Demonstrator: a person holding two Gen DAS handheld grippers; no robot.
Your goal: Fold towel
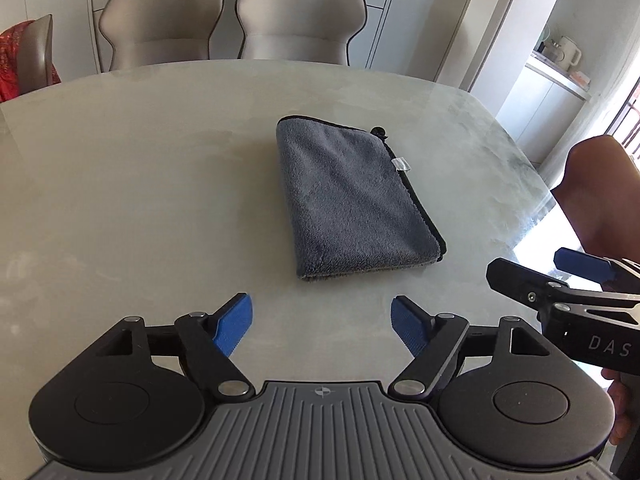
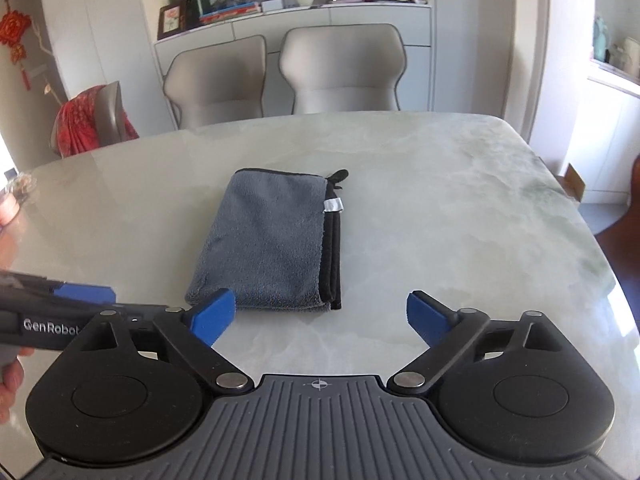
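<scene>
Left wrist view shows the grey towel [image 1: 352, 196] lying folded into a neat rectangle in the middle of the pale marble tabletop [image 1: 120, 200], its black-trimmed edges on the right. The left tongs [image 1: 322, 326] hover short of it, spread wide and empty. The right tongs [image 2: 320, 320], also released, hold nothing, with 2 beige chairs [image 2: 340, 68] beyond.

1. The towel [image 1: 352, 196] is plain grey with black edging and a small white tag [image 1: 401, 164].
2. The table [image 1: 140, 200] is pale grey-green, marbled.
3. Both grippers are black with blue pads [image 2: 214, 314].
4. The chairs [image 2: 340, 68] are beige with dark piping.
5. A red patterned cloth [image 2: 80, 120] drapes one chair.
</scene>
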